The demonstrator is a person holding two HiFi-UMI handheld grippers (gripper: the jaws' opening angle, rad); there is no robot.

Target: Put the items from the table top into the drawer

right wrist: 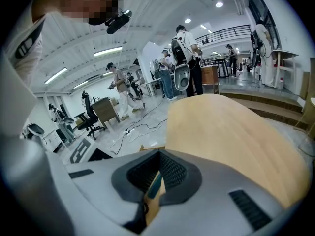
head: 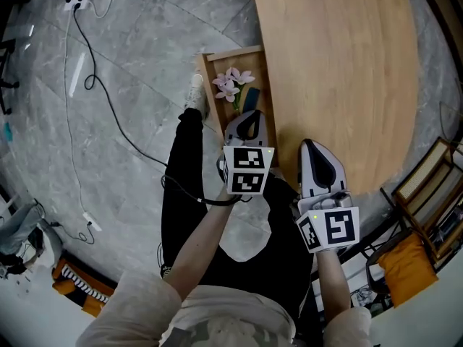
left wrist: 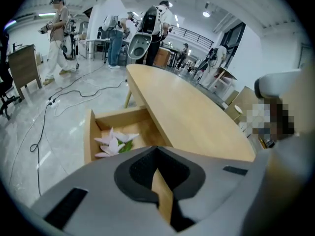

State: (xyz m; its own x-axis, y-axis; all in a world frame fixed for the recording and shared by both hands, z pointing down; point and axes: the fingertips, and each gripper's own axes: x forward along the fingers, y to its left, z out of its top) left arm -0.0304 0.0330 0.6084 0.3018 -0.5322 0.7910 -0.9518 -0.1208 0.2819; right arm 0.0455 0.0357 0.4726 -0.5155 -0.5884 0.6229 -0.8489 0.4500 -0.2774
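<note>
**Two grippers shut and empty; drawer loaded, table top bare**

1. Position. In the head view the open drawer juts from the left edge of the table top, upper centre of the frame. In it lie a pink flower and, just beside that, a slim dark teal item that I cannot identify. No item shows on the visible table top.

2. Grippers. The left gripper hangs over the drawer's lower end, jaws together with nothing between them. The right gripper is over the table's lower edge, jaws likewise closed on nothing.

3. Step in hand (judgement). Loading appears complete. Good practice now is to scan the whole table top for strays before leaving. If the drawer is to be pushed in, press on its outer wall, clear of the petals.

4. Materials.
- The table top is smooth pale wood grain with a rounded outline.
- The drawer is a plain straight-walled wooden box.
- The flower has soft, thin petals and a green leaf, easily crushed.
- The gripper shells are grey and moulded, with black ribbed pads.
</note>
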